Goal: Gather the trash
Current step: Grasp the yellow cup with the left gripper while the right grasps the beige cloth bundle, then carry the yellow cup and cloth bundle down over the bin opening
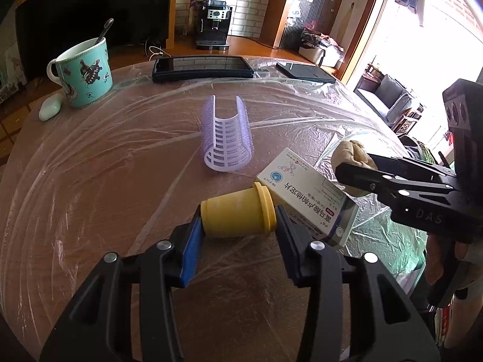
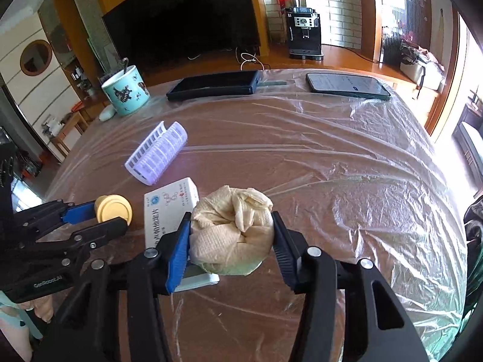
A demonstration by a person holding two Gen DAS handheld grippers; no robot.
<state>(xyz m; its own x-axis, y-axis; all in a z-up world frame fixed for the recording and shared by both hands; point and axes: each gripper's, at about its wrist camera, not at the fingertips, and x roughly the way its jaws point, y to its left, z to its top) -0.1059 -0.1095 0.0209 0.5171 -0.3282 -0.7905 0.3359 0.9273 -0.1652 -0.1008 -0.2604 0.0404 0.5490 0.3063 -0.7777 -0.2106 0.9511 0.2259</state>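
Observation:
My left gripper (image 1: 238, 220) is shut on a small yellow cup (image 1: 238, 215) lying sideways, held just above the plastic-covered table (image 1: 90, 181). The cup also shows in the right wrist view (image 2: 113, 208), between the left gripper's fingers (image 2: 90, 211). My right gripper (image 2: 231, 235) is shut on a crumpled beige paper towel (image 2: 232, 229), held over a white medicine box (image 2: 169, 208). In the left wrist view the towel (image 1: 351, 154) sits at the right gripper's tips (image 1: 353, 175), beside the box (image 1: 305, 193).
A lilac hair roller (image 1: 228, 134) lies mid-table. A teal mug (image 1: 86, 72) with a spoon and a white earbud case (image 1: 50, 107) stand far left. A black tablet (image 1: 202, 68) and a phone (image 2: 347, 86) lie at the far edge.

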